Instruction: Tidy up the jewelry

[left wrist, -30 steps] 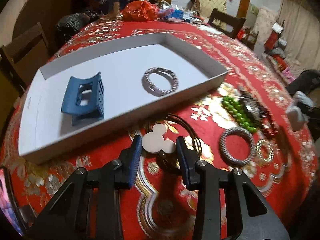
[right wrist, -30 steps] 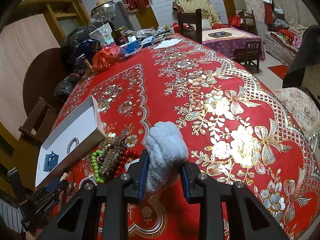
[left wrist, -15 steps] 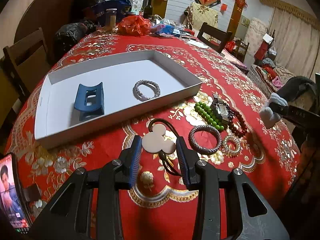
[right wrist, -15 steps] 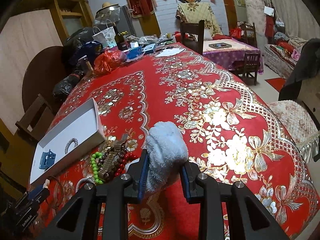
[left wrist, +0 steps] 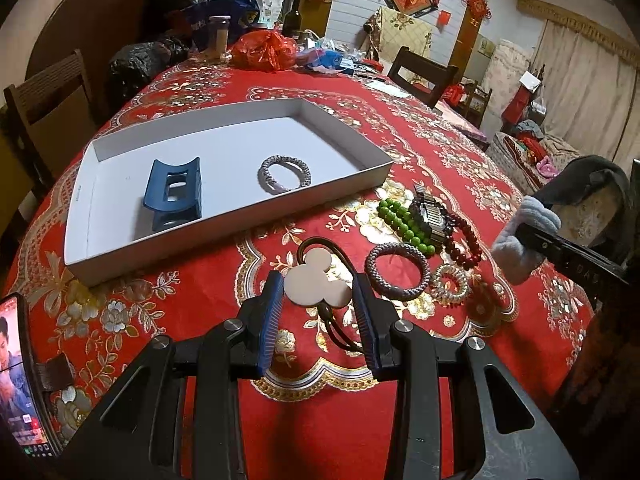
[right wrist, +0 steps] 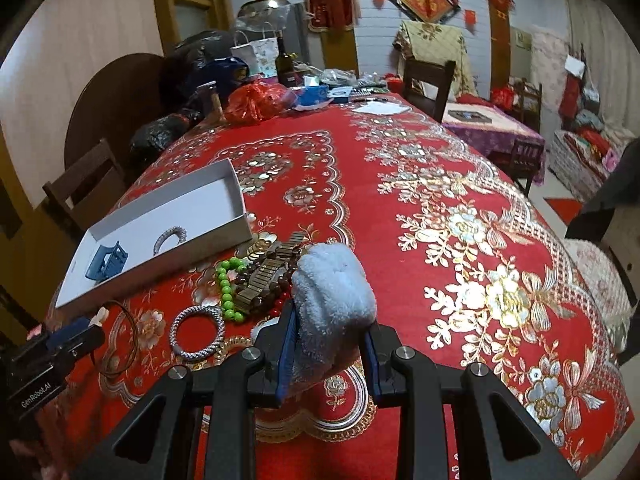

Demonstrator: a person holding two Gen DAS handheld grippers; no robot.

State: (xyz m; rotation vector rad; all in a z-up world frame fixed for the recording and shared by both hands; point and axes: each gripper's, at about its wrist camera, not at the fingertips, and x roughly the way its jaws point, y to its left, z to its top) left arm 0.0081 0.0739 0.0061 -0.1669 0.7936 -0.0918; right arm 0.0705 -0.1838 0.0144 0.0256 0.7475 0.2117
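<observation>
While both grippers are loaded, the changes run near to far like this:

Left gripper (left wrist: 318,300): jaws part-closed on the white charm (left wrist: 316,282) of a hair tie; the pads press its two lobes; since a second ago it has lifted back from the cloth, so the view now takes in the whole tray and the pile beyond; the brown cord (left wrist: 338,320) hangs loose under the charm, which reads as the tie being clear of the table; in the last half second it hardly shifts.

Right gripper (right wrist: 328,344): jaws part-closed on a fluffy blue scrunchie (right wrist: 332,300), squeezed between the pads; grip unchanged; the view has rolled and slid across the table, now sitting just above the pile.

Pile (left wrist: 424,224): green beads (left wrist: 402,220), a metal-link band (left wrist: 434,216), dark red beads (left wrist: 464,240), a grey braided ring (left wrist: 398,266) and a clear coil tie (left wrist: 450,280) lie untouched on the red cloth (left wrist: 440,152), near the tray's corner.

Tray (left wrist: 360,176): white, open, beyond the left gripper; it already holds a blue claw clip (left wrist: 172,192) and a second grey ring (left wrist: 285,174); contents unmoved.

Meaning: two pieces are picked and up; I judge the carry to the tray comes next, the left having the shorter path; five pieces remain outside.
</observation>
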